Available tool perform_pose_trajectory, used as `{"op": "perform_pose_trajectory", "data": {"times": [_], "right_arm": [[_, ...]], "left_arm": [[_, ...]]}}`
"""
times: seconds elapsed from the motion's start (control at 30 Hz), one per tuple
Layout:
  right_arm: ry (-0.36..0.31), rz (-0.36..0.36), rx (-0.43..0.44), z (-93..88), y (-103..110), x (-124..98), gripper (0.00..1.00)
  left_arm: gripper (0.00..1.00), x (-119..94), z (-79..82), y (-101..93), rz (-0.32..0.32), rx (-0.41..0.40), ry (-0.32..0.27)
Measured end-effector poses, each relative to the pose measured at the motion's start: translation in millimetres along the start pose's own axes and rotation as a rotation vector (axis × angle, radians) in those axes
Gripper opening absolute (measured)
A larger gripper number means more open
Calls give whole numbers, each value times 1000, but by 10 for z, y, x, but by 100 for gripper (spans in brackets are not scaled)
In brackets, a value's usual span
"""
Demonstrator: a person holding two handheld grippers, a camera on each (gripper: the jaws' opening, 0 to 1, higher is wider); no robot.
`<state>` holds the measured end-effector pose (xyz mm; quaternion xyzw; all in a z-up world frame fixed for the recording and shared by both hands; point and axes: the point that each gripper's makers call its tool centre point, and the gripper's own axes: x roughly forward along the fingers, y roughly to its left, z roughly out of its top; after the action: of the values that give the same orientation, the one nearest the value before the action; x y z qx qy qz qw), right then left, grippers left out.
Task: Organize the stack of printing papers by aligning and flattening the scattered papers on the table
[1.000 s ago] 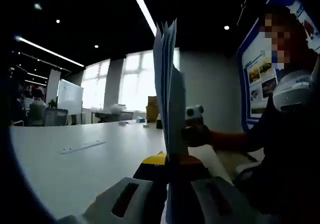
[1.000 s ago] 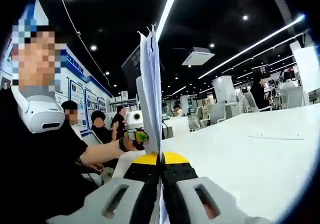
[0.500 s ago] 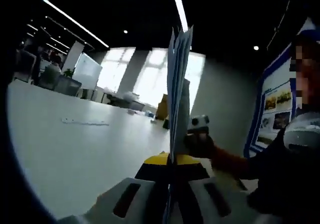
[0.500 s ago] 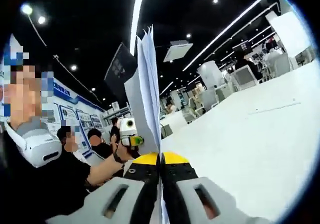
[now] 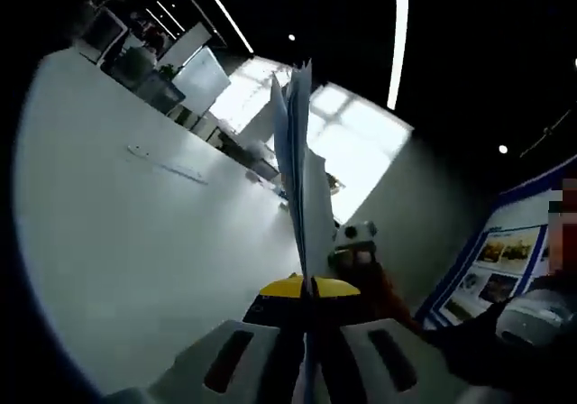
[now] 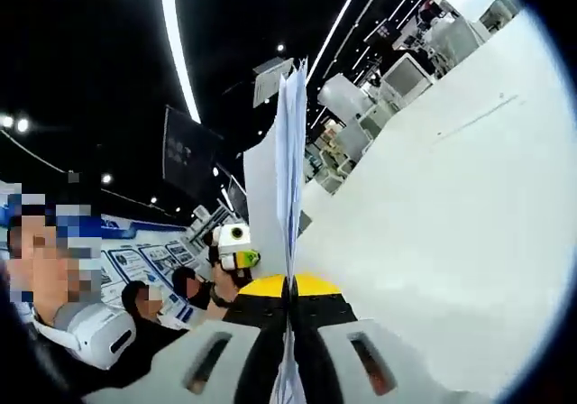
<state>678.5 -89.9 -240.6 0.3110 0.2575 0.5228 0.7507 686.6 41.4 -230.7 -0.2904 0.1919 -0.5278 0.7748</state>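
My jaws on both sides are pinched tight on the stack of papers (image 5: 302, 188) — the left gripper (image 5: 306, 359) at one edge, the right gripper (image 6: 288, 354) at the other. I hold the sheets edge-on above the white table (image 5: 117, 242), pale blue-white, their top edges fanned slightly apart and uneven.

Right gripper (image 6: 289, 332) jaws closed on papers (image 6: 287, 188), sheets edge-on, rising from between jaws w/ top edges slightly fanned. Left gripper (image 6: 236, 258) beyond stack at left, held in a hand (image 6: 221, 289). White table (image 6: 433, 242) spreads to the right, tilted in view. Seated people at lower left.
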Motion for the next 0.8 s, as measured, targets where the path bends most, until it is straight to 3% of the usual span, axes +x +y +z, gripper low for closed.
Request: {"op": "perform_pose_trajectory", "data": {"times": [0.17,0.33,0.43,0.57,0.8], "right_arm": [[6,-56,34,-108,-170,35,0],[20,-102,64,-221,-325,63,0],[29,-155,33,-229,-455,66,0],[56,-279,-106,-269,-665,104,0],[44,-294,-94,-309,-742,132,0]], "left_arm": [[6,45,-99,122,5,-94,0],[6,78,-194,308,64,-60,8],[6,95,-254,401,94,-61,9],[6,121,-345,519,132,-42,13],[6,131,-411,618,160,-48,6]]}}
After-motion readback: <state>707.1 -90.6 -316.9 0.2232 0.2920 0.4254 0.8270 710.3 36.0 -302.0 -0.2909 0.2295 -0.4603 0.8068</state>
